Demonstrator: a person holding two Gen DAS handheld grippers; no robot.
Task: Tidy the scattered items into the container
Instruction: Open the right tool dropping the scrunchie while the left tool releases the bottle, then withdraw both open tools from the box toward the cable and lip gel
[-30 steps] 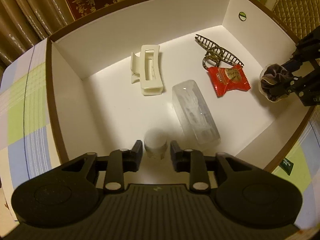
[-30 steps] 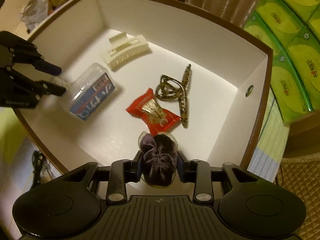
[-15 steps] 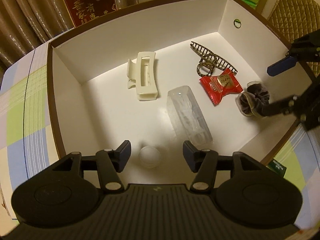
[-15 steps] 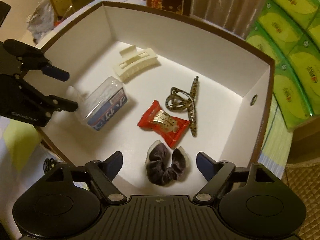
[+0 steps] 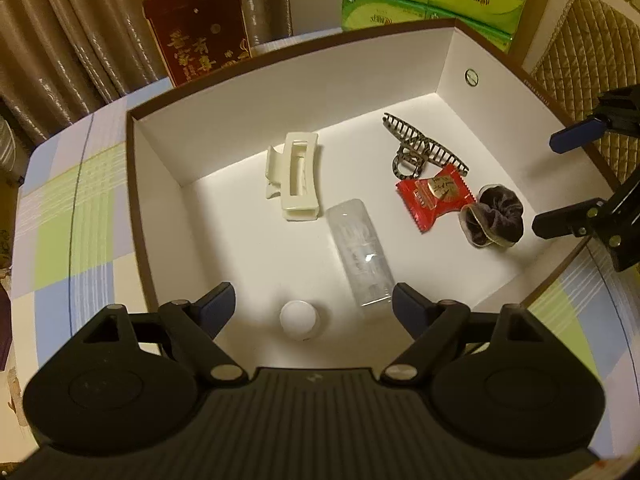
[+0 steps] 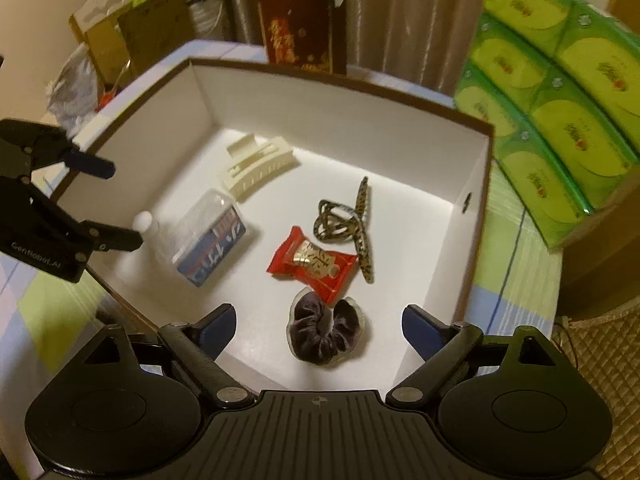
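Checked cloth covers the desk [image 5: 72, 216], where a white box [image 5: 248, 128] with a brown rim holds every item. Left claw [image 5: 312, 312] has just been opening and stands wide, empty, over a small white bottle [image 5: 298, 320] at the near wall. Right claw [image 6: 318, 324] has likewise just spread and grips nothing; the dark scrunchie [image 6: 326, 332] lies loose below it, touching a red candy packet [image 6: 312, 262]. Farther in lie a clear case [image 5: 360, 252], a cream hair clip [image 5: 294, 176] and a leopard clip [image 5: 420, 152].

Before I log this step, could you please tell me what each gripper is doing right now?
Left gripper: tongs just opened, empty, above the small white bottle.
Right gripper: tongs just opened, empty, above the dark scrunchie.
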